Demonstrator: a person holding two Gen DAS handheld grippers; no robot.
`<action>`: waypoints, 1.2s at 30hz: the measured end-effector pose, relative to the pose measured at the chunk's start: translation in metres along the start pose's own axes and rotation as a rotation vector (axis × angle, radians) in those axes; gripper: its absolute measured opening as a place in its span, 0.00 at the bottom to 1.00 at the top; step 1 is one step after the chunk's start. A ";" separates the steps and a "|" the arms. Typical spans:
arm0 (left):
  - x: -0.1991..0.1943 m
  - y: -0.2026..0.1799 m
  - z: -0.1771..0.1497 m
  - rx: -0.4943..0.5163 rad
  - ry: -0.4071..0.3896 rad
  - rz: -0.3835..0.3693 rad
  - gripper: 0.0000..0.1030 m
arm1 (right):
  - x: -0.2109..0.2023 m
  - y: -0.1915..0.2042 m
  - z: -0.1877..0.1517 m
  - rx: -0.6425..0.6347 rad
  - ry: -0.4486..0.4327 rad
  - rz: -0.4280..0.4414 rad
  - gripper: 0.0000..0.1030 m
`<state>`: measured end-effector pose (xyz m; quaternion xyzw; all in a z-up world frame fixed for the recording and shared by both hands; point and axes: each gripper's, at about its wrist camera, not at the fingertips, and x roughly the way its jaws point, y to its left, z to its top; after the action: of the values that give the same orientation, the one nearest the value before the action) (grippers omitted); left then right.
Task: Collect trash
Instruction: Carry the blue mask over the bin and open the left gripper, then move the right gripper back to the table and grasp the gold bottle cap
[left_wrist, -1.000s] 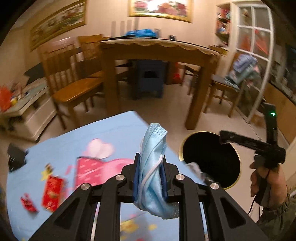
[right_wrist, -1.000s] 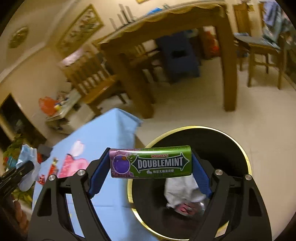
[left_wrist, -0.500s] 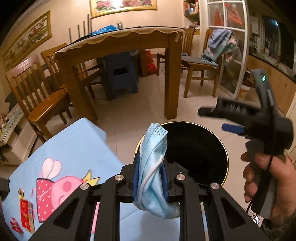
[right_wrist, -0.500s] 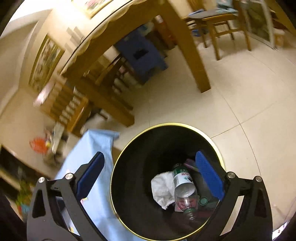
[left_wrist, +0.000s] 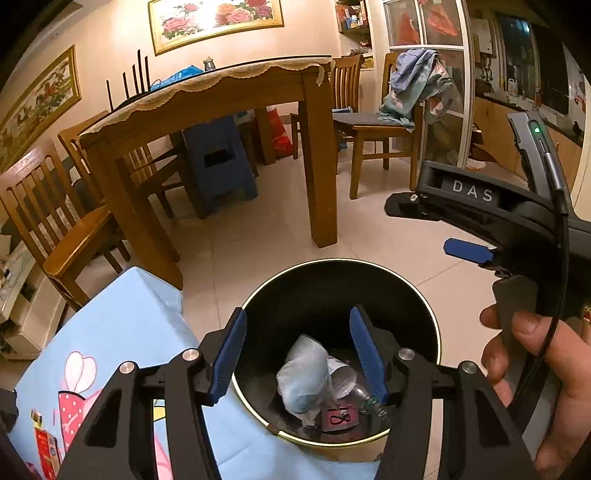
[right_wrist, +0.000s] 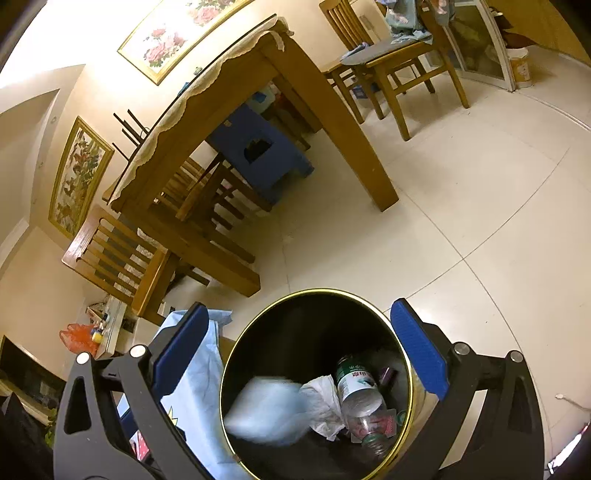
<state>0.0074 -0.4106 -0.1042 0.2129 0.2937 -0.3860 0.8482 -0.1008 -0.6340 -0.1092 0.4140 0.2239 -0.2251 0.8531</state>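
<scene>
A black trash bin with a gold rim (left_wrist: 424, 299) (right_wrist: 255, 325) stands on the floor beside the blue-clothed table. My left gripper (left_wrist: 297, 354) is open and empty right above the bin. A light blue face mask (left_wrist: 306, 384) (right_wrist: 266, 410) lies in the bin, blurred in the right wrist view. Beside it are a white tissue (right_wrist: 325, 402), a clear plastic bottle (right_wrist: 360, 395) and a pink wrapper (left_wrist: 340, 419). My right gripper (right_wrist: 295, 354) is open and empty over the bin; it shows at the right of the left wrist view (left_wrist: 436, 225).
The table with a light blue cartoon cloth (left_wrist: 122, 332) holds red wrappers (left_wrist: 46, 450) at its left. A wooden dining table (left_wrist: 221, 99), wooden chairs (left_wrist: 55, 229) and a blue stool (left_wrist: 218, 158) stand behind on the tiled floor (left_wrist: 273, 221).
My left gripper moved over the bin, opened and let go of the face mask, which dropped in. My right gripper dropped the gum pack one second back and stays open.
</scene>
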 end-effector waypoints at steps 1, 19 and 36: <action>-0.002 0.003 -0.001 0.000 -0.001 0.010 0.58 | 0.001 0.001 -0.001 -0.003 0.000 -0.005 0.94; -0.107 0.087 -0.045 -0.084 -0.091 0.268 0.93 | 0.030 0.086 -0.057 -0.375 0.022 -0.035 0.94; -0.270 0.355 -0.283 -0.599 0.094 0.842 0.94 | 0.005 0.290 -0.310 -0.956 0.371 0.324 0.95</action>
<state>0.0467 0.1158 -0.0865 0.0777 0.3180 0.1000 0.9396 0.0076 -0.2234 -0.1094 0.0413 0.3815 0.1134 0.9165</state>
